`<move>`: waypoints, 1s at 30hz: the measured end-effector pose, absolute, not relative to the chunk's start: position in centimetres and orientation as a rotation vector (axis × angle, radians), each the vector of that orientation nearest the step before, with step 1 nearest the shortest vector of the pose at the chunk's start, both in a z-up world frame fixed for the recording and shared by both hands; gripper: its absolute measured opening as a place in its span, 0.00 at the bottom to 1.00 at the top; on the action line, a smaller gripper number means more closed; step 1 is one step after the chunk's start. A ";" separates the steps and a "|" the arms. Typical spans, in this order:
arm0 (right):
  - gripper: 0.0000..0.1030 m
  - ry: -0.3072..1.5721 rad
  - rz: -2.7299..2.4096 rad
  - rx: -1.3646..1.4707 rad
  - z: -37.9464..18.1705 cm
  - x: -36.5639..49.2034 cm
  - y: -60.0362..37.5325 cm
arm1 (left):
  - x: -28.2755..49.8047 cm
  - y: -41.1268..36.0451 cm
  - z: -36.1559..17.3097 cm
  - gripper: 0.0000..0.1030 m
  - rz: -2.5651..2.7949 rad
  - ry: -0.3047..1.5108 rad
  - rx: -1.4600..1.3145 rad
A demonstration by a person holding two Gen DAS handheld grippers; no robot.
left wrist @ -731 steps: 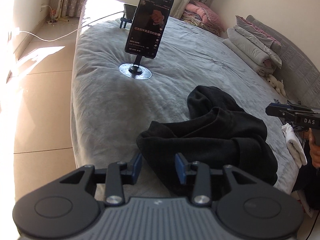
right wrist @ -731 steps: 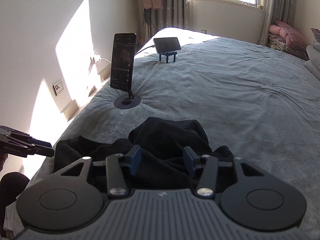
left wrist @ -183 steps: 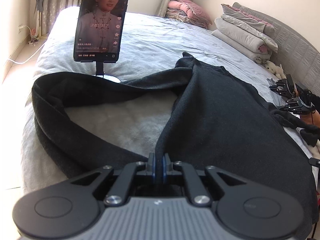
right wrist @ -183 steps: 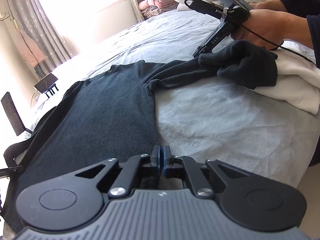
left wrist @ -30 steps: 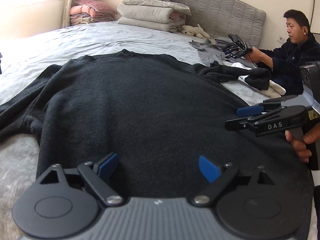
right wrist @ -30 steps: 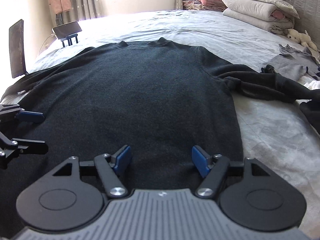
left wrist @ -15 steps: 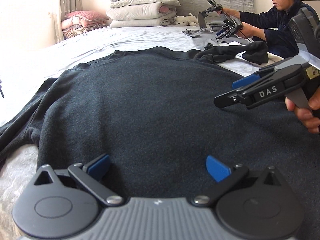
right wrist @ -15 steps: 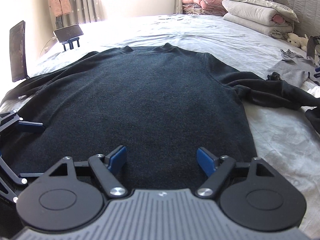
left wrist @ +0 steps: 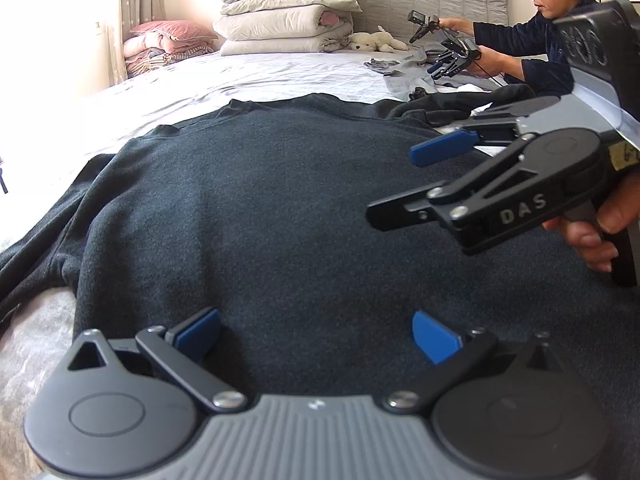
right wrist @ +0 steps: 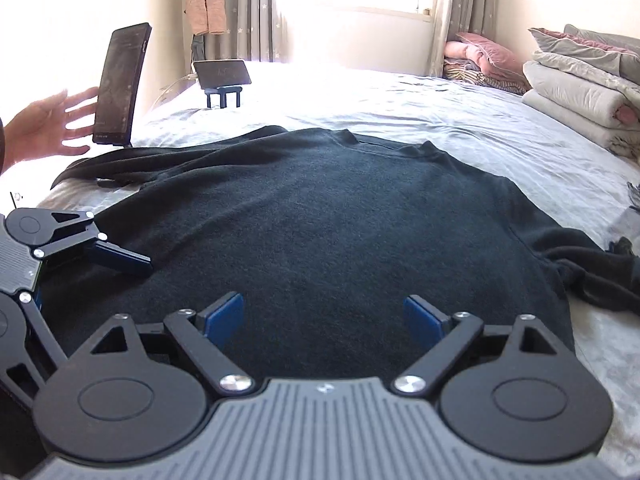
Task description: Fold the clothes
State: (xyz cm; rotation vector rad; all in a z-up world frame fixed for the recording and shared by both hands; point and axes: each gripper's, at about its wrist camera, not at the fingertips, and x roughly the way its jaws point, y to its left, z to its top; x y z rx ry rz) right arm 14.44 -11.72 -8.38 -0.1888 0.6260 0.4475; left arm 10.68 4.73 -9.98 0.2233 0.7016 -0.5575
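A: Start at the left edge. What shows there?

B: In the right wrist view a bare hand (right wrist: pixel 52 124) reaches toward an upright phone (right wrist: pixel 120 84) on a stand; its screen is dark and unreadable. Whose hand it is I cannot tell, since the arm is cut off by the frame. Beside it a second phone (right wrist: pixel 222 74) sits on a small stand, half washed out by the window glare.

A: And the garment?

B: The dark sweater (right wrist: pixel 320 232) lies spread flat on the bed (right wrist: pixel 400 100), neck toward the window. Its left sleeve trails toward the upright phone, the end lost in shadow. Its right sleeve (right wrist: pixel 600 268) bunches at the frame's edge, with the cuff cut off.

A: The tools?

B: The left tool (left wrist: pixel 316 334) hangs over the lower part of the sweater, blue pads wide apart, nothing between them but the cloth below. The right tool (right wrist: pixel 324 318) is likewise wide and its jaws are opening; it grips nothing. From the left wrist view the right tool (left wrist: pixel 412 184) shows side-on, with only the fingers (left wrist: pixel 588 240) of the hand holding it visible.

A: Farther right?

B: Folded quilts (left wrist: pixel 284 28) stacked by the headboard, a white plush toy (left wrist: pixel 374 42), and another person (left wrist: pixel 552 40) sitting at the bed's corner holding two more tools over grey clothes (left wrist: pixel 404 76), too small to make out.
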 end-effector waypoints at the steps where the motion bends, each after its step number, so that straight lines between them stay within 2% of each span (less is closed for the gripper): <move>1: 0.87 0.640 0.440 -0.195 -8.3 14.9 -10.6 | 10.7 4.8 -10.0 1.00 -0.558 0.701 0.223; 5: 0.87 0.635 0.516 -0.171 -7.4 14.1 -7.4 | 10.7 4.7 -10.0 1.00 -0.557 0.702 0.223; 12: 0.93 0.650 0.493 0.121 -7.9 14.1 -7.0 | 10.8 4.8 -10.1 1.00 -0.541 0.704 0.224; 30: 0.93 0.570 0.608 -0.041 -7.4 16.4 -3.4 | 12.0 6.3 -10.2 1.00 -0.357 0.714 0.173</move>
